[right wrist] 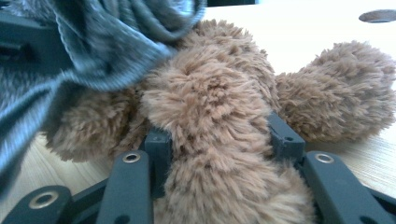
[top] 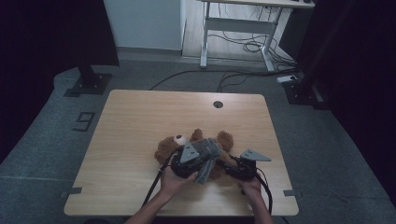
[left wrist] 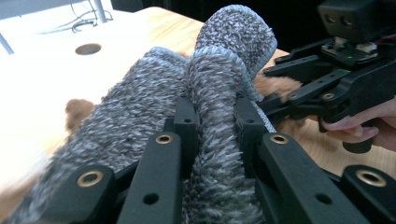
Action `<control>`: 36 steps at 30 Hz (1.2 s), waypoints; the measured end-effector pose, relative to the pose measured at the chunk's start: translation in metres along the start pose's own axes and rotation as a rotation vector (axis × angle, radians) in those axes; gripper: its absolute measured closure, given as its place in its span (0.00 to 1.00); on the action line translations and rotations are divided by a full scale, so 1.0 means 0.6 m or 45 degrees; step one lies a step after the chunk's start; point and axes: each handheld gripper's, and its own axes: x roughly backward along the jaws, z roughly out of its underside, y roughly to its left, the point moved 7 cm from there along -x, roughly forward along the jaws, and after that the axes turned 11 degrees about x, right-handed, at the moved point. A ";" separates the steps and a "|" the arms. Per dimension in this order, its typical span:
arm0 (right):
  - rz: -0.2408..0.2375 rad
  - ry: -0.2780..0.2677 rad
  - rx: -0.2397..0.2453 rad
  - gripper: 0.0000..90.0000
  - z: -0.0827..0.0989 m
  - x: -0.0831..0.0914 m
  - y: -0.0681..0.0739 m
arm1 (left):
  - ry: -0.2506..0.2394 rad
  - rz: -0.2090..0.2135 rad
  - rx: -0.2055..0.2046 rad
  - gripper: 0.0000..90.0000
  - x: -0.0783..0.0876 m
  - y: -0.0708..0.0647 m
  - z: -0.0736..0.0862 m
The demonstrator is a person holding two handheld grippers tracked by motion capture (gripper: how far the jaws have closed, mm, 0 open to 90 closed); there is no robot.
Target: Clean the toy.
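Wooden table [top: 140,121] on grey floor [top: 42,140]; left fingers [left wrist: 217,116] pinch grey cloth [left wrist: 224,70], right fingers [right wrist: 219,135] brown teddy [right wrist: 219,93].

Brown teddy bear [top: 168,145] under grey knit garment [top: 208,154], between two grippers, on wooden table [top: 135,126].

We see two bare forearms at the bottom centre of the high view, with no sleeves on them. The left gripper [top: 198,161] is black, with a grey three-cornered plate on top showing small dark holes; a black cable trails from it toward the lower left. The right gripper [top: 233,164] is black too, bears a like grey plate, and a black cable loops at its lower right. In the left gripper view, at the bottom, our black jaw links carry brass-coloured rivets and small round holes. In the right gripper view the same brass-ringed links rise from the bottom corners.
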 end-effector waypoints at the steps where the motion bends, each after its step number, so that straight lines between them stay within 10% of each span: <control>1: -0.004 -0.003 -0.001 0.60 0.000 0.000 -0.001 | -0.001 -0.018 0.005 0.84 0.006 0.011 0.002; 7: -0.023 -0.010 -0.006 0.60 0.001 0.000 -0.002 | -0.010 -0.057 0.070 0.84 0.038 0.060 0.017; 23: -0.036 -0.010 0.000 0.60 0.001 0.000 -0.002 | -0.059 -0.175 0.057 0.84 0.101 0.104 0.019; 36: -0.040 -0.011 -0.008 0.60 0.001 -0.001 -0.002 | -0.006 -0.317 0.305 0.84 0.132 0.239 0.078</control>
